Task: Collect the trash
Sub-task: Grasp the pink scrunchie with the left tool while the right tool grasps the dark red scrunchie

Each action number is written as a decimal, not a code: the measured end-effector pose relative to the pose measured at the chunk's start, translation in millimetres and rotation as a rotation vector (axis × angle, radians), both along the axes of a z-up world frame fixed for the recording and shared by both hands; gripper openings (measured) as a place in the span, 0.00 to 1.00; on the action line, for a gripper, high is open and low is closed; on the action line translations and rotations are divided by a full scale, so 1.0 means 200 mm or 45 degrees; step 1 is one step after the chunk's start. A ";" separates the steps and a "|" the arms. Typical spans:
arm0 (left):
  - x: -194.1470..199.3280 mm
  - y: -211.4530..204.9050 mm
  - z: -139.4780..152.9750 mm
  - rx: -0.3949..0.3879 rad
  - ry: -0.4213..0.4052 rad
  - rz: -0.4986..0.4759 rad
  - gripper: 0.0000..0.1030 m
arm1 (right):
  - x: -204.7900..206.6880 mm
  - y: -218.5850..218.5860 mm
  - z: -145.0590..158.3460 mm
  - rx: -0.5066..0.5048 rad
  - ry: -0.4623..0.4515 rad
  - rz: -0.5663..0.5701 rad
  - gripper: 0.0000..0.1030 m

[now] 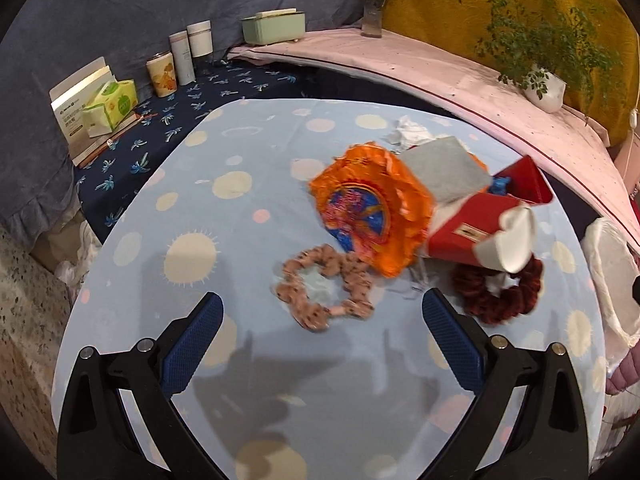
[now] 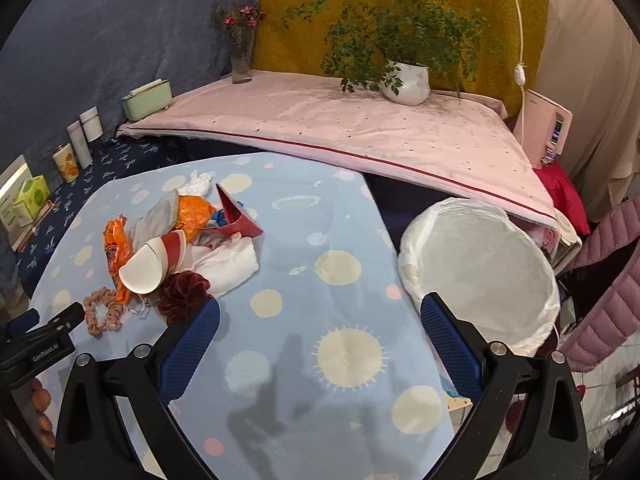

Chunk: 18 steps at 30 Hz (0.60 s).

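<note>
Fingers of left gripper (image 1: 322, 316) spread, empty, above pink scrunchie (image 1: 322, 298), right gripper (image 2: 320, 320) spread, empty, beside lined bin (image 2: 480, 268), trash pile (image 2: 180, 236) on table (image 2: 320, 220)

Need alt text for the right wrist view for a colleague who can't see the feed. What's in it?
The open right claw hovers empty over a blue polka-dot tablecloth. Left of it lies a trash pile: crushed paper cup, orange wrapper, red carton, white tissue and two scrunchies. A white-lined bin stands off the table's right edge.

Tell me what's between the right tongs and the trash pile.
In the right wrist view, only bare tablecloth separates the open right tongs from the pile; its nearest piece is the dark red scrunchie.
</note>
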State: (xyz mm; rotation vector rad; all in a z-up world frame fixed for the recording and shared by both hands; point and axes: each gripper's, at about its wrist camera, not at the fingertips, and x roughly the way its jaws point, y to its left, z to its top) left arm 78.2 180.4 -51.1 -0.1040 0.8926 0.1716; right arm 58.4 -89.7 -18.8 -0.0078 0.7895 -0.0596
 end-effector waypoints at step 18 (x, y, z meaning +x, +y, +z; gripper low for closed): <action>0.19 0.22 -0.29 -0.180 0.145 -0.016 0.51 | 0.28 0.38 -0.35 0.032 0.167 0.187 0.64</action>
